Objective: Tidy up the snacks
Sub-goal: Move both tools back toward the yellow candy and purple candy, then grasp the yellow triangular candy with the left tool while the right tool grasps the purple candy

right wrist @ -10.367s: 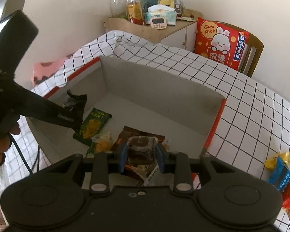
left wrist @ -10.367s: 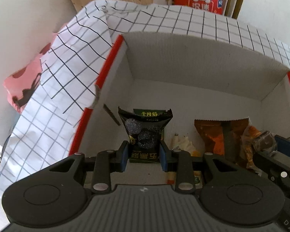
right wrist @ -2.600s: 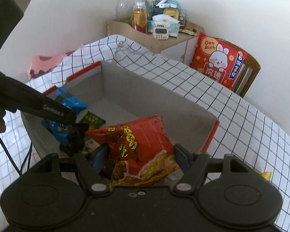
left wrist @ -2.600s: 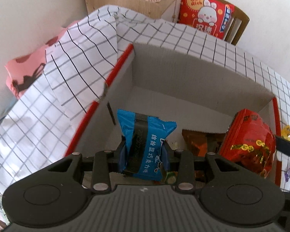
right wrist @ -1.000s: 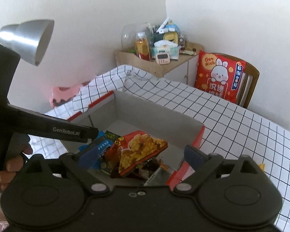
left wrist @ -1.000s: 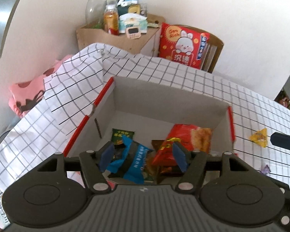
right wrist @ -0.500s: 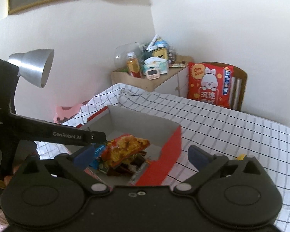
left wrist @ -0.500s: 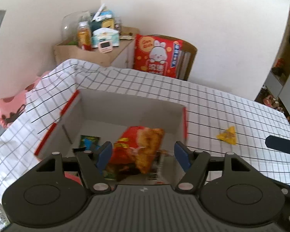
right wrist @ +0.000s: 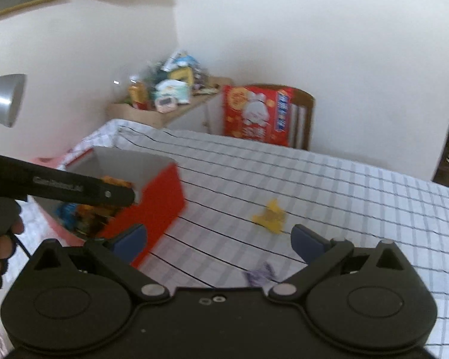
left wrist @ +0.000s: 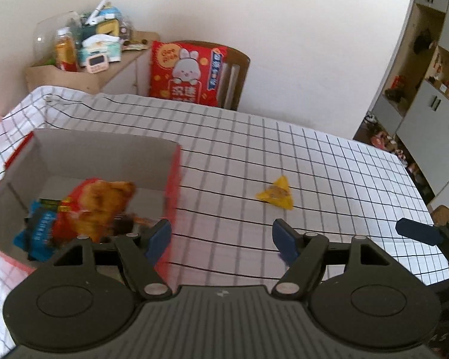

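Left gripper (left wrist: 221, 236) and right gripper (right wrist: 220, 240): jaws apart, nothing between them; both have just been opening. The red box (left wrist: 173, 179) holds the snack packets (left wrist: 95, 203). One yellow packet (left wrist: 277, 194) lies on the checked surface (left wrist: 329, 164), apart from the box.

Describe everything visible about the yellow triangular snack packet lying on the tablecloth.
The yellow triangular snack packet is a small, crinkly, glossy wrapper with a brownish printed patch in its middle. It lies flat and alone on the white black-checked tablecloth, right of the red-sided cardboard box, with a clear gap between them. Nothing touches it but the cloth. Its print is too blurred to read in either view.
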